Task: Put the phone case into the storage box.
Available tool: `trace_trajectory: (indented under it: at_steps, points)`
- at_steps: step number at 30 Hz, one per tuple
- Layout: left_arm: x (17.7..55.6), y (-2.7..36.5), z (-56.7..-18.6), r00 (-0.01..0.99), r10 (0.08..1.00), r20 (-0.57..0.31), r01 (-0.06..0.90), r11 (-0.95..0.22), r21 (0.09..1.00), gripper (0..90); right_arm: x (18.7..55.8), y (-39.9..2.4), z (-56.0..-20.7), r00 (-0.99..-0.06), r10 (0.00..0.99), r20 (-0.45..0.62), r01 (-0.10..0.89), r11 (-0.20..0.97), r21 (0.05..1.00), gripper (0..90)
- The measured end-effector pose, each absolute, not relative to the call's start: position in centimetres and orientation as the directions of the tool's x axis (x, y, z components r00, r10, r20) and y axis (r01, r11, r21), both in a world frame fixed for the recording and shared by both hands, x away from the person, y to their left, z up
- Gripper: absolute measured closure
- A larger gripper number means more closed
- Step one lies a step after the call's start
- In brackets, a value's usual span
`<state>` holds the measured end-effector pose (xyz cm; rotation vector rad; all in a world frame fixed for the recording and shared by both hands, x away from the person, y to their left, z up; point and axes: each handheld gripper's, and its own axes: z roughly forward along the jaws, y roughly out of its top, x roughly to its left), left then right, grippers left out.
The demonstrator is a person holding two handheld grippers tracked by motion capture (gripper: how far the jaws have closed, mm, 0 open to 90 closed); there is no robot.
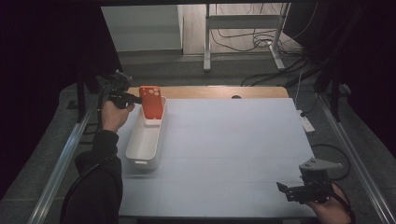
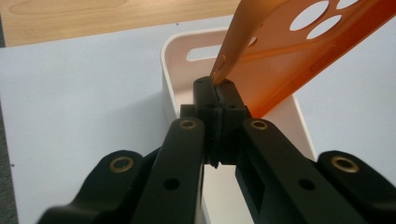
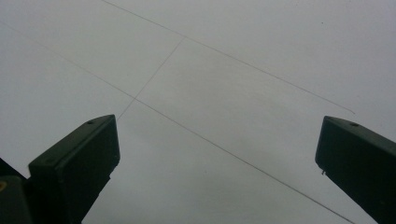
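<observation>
The left claw is clenched on the rim of a thin orange plastic phone case with round camera cut-outs, pinching one corner of its side wall between the pads. The case hangs tilted over the far end of a white oblong plastic bin with slotted handles, which sits near the left edge of the worktop, its far end close to the far left corner. In the high view the lower edge of the case appears to rest at or just inside the bin's far rim; whether it touches I cannot tell.

The case looks light and flexible, a shell likely to bend if squeezed across its open face and to swing from a corner grip. Its wall is narrow and probably smooth, so a hold on the rim, as now, seems the sound choice, kept firm so it does not slip.

The right claw is released, its jaws standing wide apart over bare worktop near the near right corner, holding nothing.
</observation>
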<state>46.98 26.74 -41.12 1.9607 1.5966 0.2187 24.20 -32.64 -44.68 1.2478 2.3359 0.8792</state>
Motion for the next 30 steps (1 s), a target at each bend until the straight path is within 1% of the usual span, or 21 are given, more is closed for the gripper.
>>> trace_trajectory:
  at_steps: [14,22,25,28,30]
  points:
    - [47.9,26.4,-43.1,0.238,0.944,-0.229,0.853,-0.091,0.514,88.9,24.2,-32.6,-44.7,-0.555,0.832,-0.016,0.617,0.424,0.663,0.0]
    - [48.3,26.1,-44.0,0.233,0.942,-0.244,0.856,-0.079,0.511,88.6,24.2,-32.6,-44.7,-0.556,0.831,-0.016,0.615,0.425,0.664,0.0]
    - [48.4,26.1,-44.3,0.228,0.943,-0.244,0.854,-0.073,0.516,86.4,24.2,-32.6,-44.7,-0.557,0.830,-0.015,0.615,0.425,0.664,0.0]
    - [48.4,26.1,-44.3,0.232,0.940,-0.251,0.840,-0.064,0.538,81.1,24.2,-32.6,-44.7,-0.558,0.830,-0.015,0.616,0.425,0.663,0.0]
    - [48.4,26.0,-44.2,0.237,0.942,-0.239,0.834,-0.071,0.547,78.0,24.2,-32.6,-44.7,-0.558,0.830,-0.014,0.616,0.425,0.663,0.0]
